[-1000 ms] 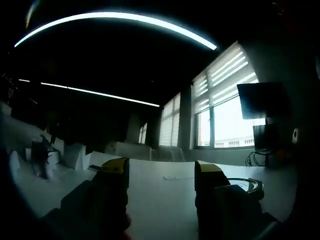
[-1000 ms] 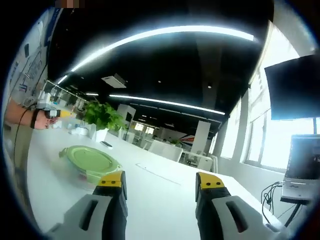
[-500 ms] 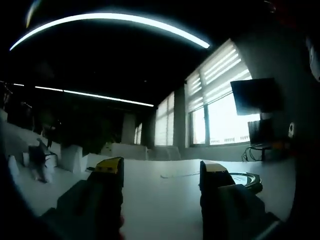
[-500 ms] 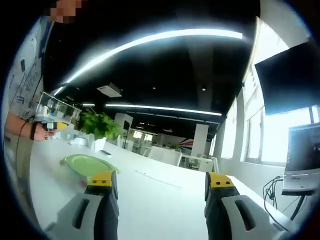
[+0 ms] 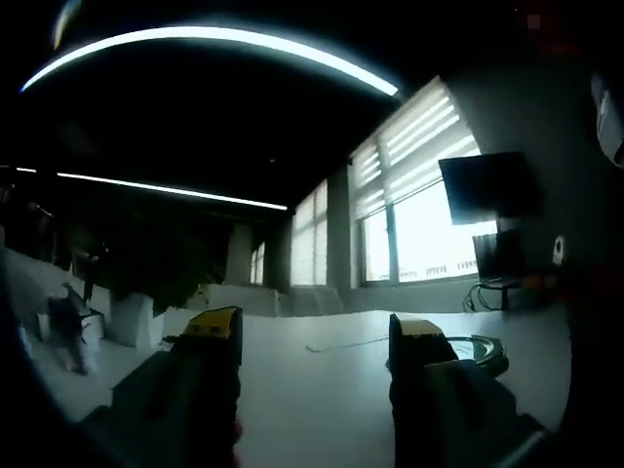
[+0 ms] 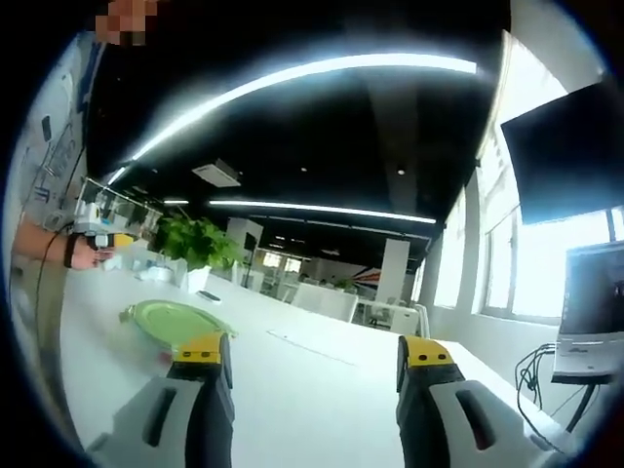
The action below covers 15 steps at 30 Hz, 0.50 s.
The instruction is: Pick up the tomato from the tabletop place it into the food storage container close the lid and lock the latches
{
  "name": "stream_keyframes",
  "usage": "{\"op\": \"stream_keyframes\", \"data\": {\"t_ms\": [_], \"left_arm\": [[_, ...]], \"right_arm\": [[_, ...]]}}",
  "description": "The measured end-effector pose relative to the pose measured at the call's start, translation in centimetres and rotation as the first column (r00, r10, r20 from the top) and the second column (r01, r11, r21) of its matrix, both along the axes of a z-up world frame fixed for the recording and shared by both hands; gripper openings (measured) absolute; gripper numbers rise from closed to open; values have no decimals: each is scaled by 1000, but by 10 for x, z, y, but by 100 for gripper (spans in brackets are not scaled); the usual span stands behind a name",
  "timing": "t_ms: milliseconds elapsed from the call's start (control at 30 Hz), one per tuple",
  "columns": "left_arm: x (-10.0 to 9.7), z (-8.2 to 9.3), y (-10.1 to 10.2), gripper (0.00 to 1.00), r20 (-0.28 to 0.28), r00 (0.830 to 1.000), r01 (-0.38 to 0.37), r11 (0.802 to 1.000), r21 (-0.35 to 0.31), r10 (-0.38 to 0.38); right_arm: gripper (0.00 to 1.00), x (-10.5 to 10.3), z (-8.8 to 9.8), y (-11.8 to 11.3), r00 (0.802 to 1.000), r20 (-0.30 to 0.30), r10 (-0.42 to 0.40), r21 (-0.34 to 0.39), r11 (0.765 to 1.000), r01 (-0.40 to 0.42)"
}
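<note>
The food storage container (image 6: 172, 318), clear with a green lid on top, stands on the white tabletop (image 6: 312, 390) at the left of the right gripper view, beyond my right gripper's left jaw. My right gripper (image 6: 312, 349) is open, nothing between its yellow-tipped jaws. In the dim left gripper view my left gripper (image 5: 317, 331) is also open and holds nothing. A round, clear-rimmed container (image 5: 480, 347) peeks out behind its right jaw. At the far left of the right gripper view a hand holds the left gripper (image 6: 97, 239) above the table.
A potted plant (image 6: 195, 244) and small items stand at the table's far left. A dark monitor (image 6: 570, 146), a screen (image 6: 590, 312) and cables (image 6: 531, 375) are at the right by the windows. White boxes (image 5: 127, 317) sit left in the left gripper view.
Both pairs of jaws stand a little wider apart than a second ago. Both cameras have shifted slightly, so the green-lidded container looks smaller and farther off.
</note>
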<state>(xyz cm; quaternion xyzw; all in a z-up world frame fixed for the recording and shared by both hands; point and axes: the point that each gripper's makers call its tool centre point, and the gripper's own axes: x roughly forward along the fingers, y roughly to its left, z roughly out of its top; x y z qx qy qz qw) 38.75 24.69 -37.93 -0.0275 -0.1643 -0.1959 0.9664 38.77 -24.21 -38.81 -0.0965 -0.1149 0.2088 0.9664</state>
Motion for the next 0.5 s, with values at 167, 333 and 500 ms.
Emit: {"op": "stream_keyframes", "data": {"t_ms": [167,333,500], "left_arm": [[3,2,-15,60,-2,996,94,993,67,-94],[4,6,-33,61,-10,978,209,969,134,-210],[3,12,-47,62,-17,955,295,939,177,-297]], "right_arm": [[62,-3,8,3,999,6,34,16,999,-34],[62,-6,12,12,996,1,87,-1,996,-87],[61,-7,15,22,993,-10,118,-36,992,-119]]}}
